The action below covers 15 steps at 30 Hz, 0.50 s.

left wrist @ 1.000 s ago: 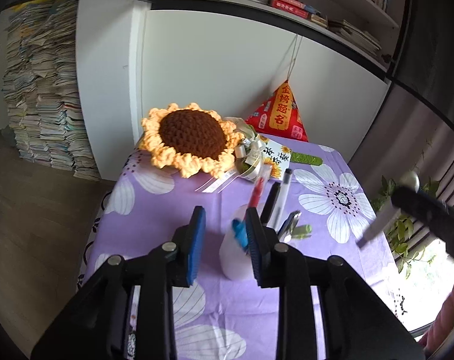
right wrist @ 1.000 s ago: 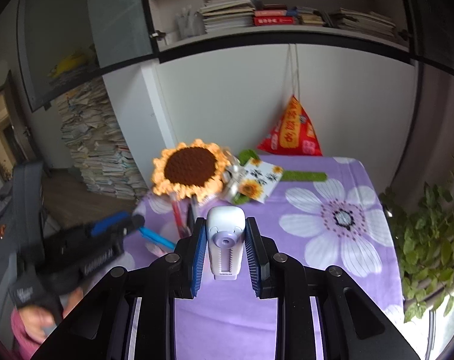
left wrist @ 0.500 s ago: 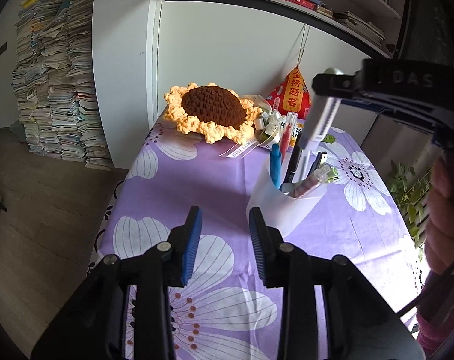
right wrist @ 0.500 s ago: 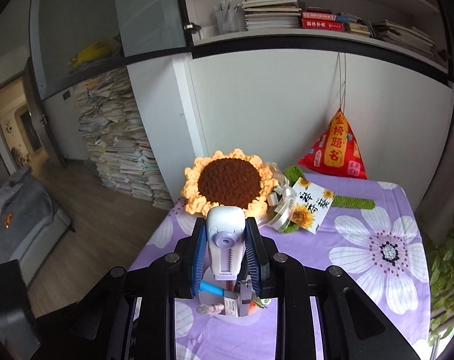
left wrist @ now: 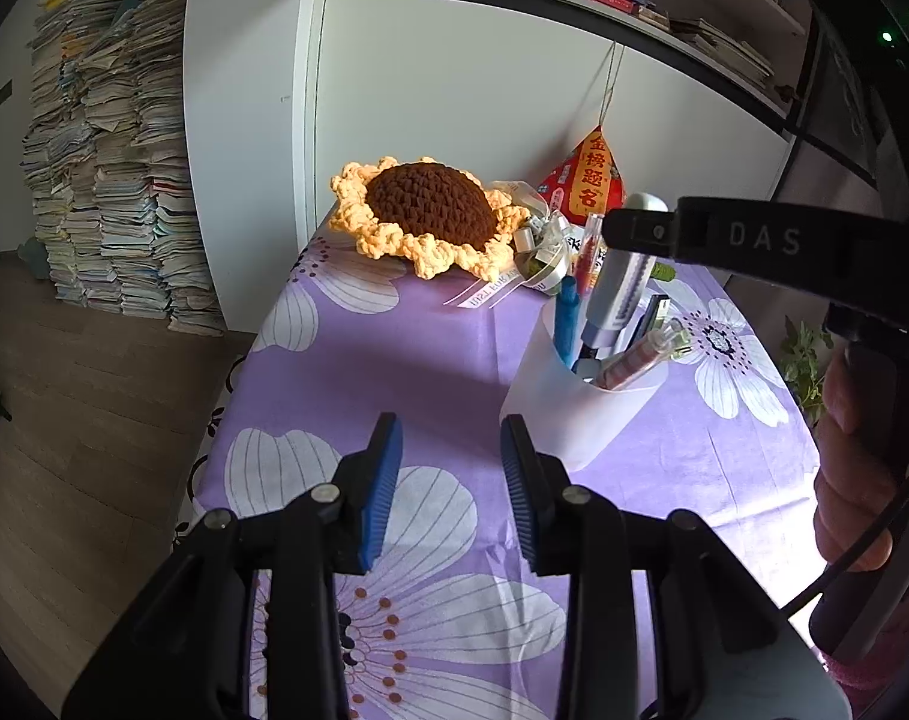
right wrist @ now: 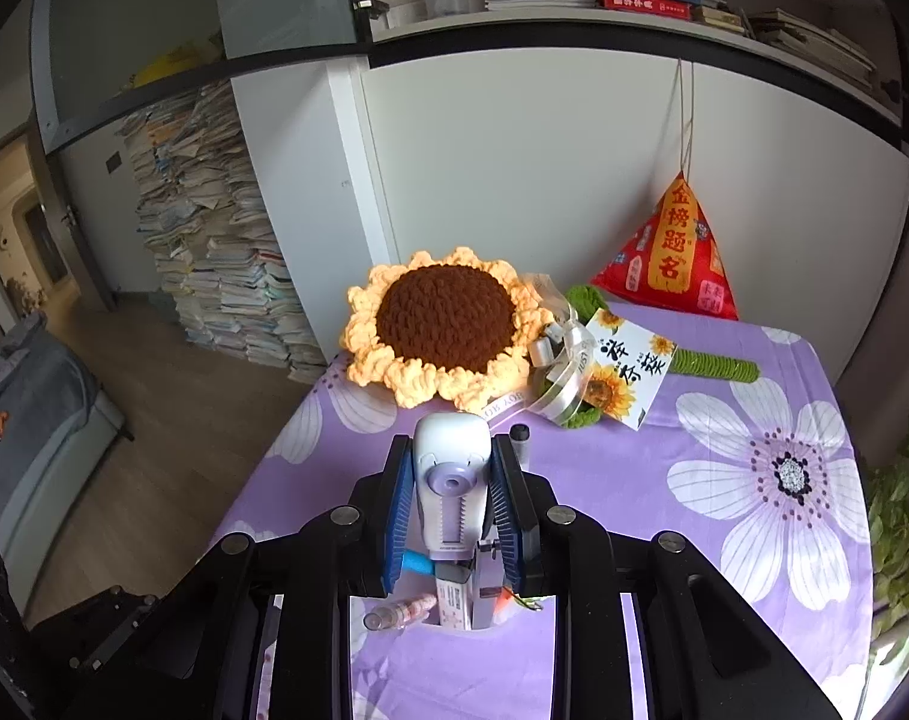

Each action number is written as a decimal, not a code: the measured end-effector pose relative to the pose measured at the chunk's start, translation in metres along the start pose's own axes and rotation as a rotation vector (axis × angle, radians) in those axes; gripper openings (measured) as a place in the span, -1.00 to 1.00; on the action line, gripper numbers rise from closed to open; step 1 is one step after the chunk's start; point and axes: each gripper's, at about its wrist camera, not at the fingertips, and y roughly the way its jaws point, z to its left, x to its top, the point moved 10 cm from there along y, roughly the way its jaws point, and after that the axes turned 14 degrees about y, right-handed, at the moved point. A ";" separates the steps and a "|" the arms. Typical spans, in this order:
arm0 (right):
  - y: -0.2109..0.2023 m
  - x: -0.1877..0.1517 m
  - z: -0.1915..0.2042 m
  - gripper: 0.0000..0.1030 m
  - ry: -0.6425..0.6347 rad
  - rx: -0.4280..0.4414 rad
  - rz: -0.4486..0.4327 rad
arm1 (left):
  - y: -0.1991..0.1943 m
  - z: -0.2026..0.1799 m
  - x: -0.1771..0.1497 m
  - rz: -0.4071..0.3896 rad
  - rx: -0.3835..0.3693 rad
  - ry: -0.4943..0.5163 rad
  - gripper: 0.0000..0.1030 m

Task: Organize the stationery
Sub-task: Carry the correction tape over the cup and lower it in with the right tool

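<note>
Since a second ago my right gripper (right wrist: 451, 501) has carried the white correction tape (left wrist: 625, 267), pinched tight, over the pen cup (left wrist: 565, 402) (left gripper (left wrist: 451, 480) empty, slightly parted), so next I lower it in and release.

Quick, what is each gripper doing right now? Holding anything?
Left gripper: open, fingers empty, just beside the white pen cup.
Right gripper: shut on the white-and-purple correction tape, over the cup.
</note>
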 end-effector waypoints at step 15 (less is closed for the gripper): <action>0.005 -0.008 -0.011 -0.49 0.039 -0.006 0.065 | 0.002 -0.008 -0.001 0.015 -0.008 0.007 -0.25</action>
